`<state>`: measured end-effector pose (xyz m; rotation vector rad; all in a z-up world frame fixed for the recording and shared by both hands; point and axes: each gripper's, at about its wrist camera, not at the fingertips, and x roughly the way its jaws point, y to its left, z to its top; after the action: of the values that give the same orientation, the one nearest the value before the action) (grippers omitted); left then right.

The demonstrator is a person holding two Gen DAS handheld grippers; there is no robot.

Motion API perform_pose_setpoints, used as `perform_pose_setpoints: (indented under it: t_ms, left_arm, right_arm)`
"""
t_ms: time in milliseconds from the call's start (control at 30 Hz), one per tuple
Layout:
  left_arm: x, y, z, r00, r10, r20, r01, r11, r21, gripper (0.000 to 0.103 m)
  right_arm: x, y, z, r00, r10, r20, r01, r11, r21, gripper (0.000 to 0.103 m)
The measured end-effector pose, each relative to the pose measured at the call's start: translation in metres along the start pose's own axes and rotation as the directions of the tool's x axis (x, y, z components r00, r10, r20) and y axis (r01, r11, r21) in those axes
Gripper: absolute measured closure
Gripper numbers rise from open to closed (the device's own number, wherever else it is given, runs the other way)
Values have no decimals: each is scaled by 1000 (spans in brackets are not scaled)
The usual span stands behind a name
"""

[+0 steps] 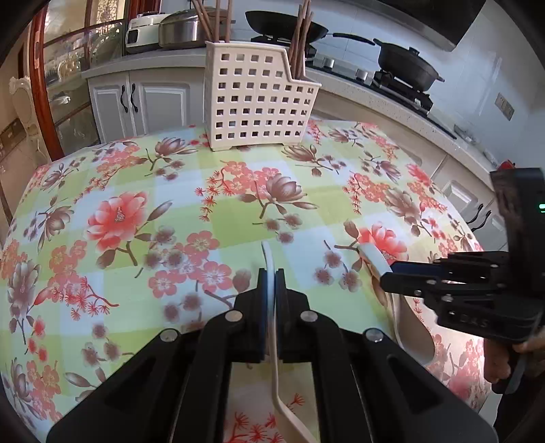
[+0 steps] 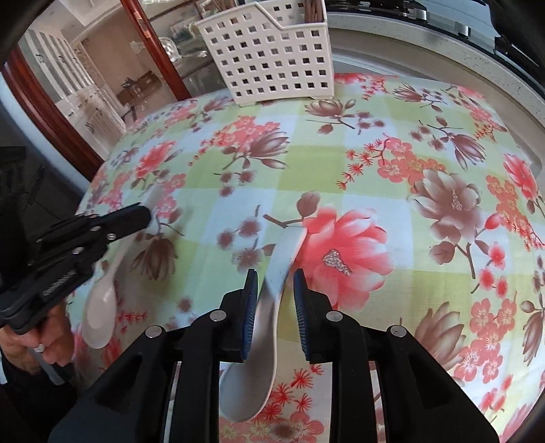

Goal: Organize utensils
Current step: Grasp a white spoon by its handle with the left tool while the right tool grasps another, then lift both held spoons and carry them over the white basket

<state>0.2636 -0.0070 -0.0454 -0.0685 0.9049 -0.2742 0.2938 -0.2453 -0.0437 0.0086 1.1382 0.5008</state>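
Note:
A white perforated utensil holder stands at the far edge of the floral table, with brown chopsticks in it; it also shows in the right wrist view. My left gripper is shut on the handle of a white spoon, held above the table. That gripper and its spoon show at the left of the right wrist view. My right gripper holds a second white spoon by its handle, tilted between the blue pads, bowl towards the camera. It shows at the right of the left wrist view.
The table wears a floral checked cloth. Behind it runs a kitchen counter with a gas stove and black pans, rice cookers and grey cabinets. A wooden glass-door frame stands at the left.

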Motion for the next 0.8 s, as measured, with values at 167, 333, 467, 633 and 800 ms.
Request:
perform_pose_setpoints:
  t_ms: [167, 333, 467, 633, 800]
  left_arm:
    - [-1, 7, 0, 1000, -23, 13, 23, 1000, -9, 99]
    - [0, 11, 0, 999, -32, 13, 32, 999, -19, 99]
    - [-2, 14, 1, 999, -32, 19, 33, 999, -27, 99]
    - [-11, 13, 3, 999, -30, 42, 32, 999, -28, 99]
    - [-30, 11, 9, 996, -38, 86, 40, 999, -21, 99]
  right_arm:
    - [8, 1, 3, 999, -41, -9, 41, 999, -10, 71]
    - [13, 4, 8, 996, -88, 4, 88, 995, -43, 86]
    - [9, 4, 10, 996, -92, 24, 93, 994, -51, 88]
    - [-15, 4, 16, 991, -95, 90, 100, 994, -51, 88]
    - [-40, 4, 15, 986, -89, 142, 97, 994, -50, 88]
